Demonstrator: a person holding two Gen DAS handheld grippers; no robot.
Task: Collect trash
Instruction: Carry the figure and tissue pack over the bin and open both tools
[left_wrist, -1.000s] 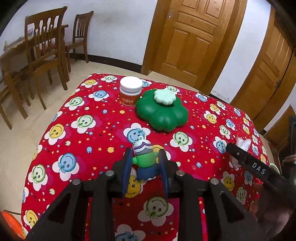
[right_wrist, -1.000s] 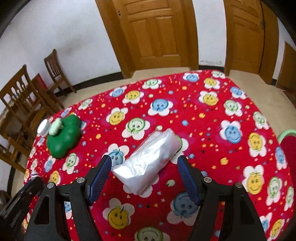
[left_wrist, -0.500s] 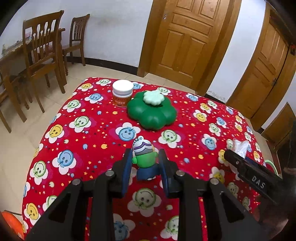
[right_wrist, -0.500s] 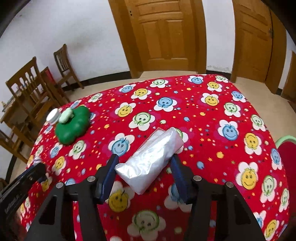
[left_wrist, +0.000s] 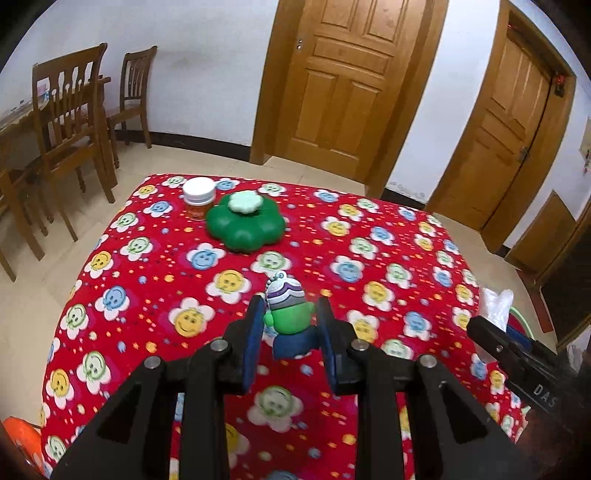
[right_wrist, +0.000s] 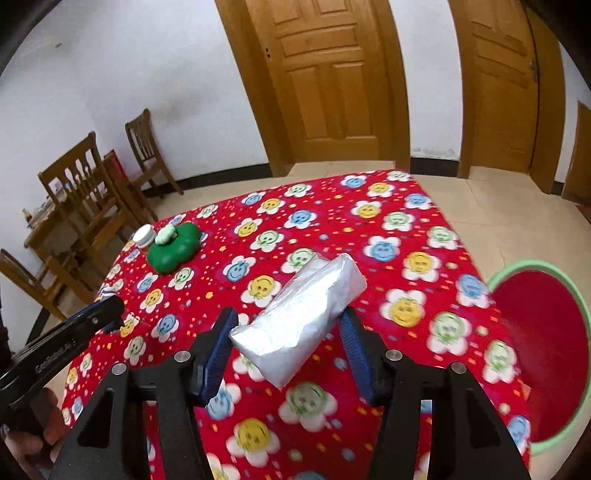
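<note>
Trash-wise, the silver foil packet (right_wrist: 301, 319) is clamped in the right gripper (right_wrist: 286, 345), whose jaws just closed in on it, and the left gripper (left_wrist: 290, 334) pinches a little green figure keychain (left_wrist: 290, 319). Below both is a red smiley-flower tablecloth (left_wrist: 369, 258); ahead are a green clover box (left_wrist: 245, 227), wooden doors (left_wrist: 347, 81) and chairs (left_wrist: 70, 122), with a red bin (right_wrist: 543, 350) right of the right gripper.

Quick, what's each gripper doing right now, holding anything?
Left gripper: closed on the small green toy figure.
Right gripper: fingers have just closed on the silver foil packet, holding it.
</note>
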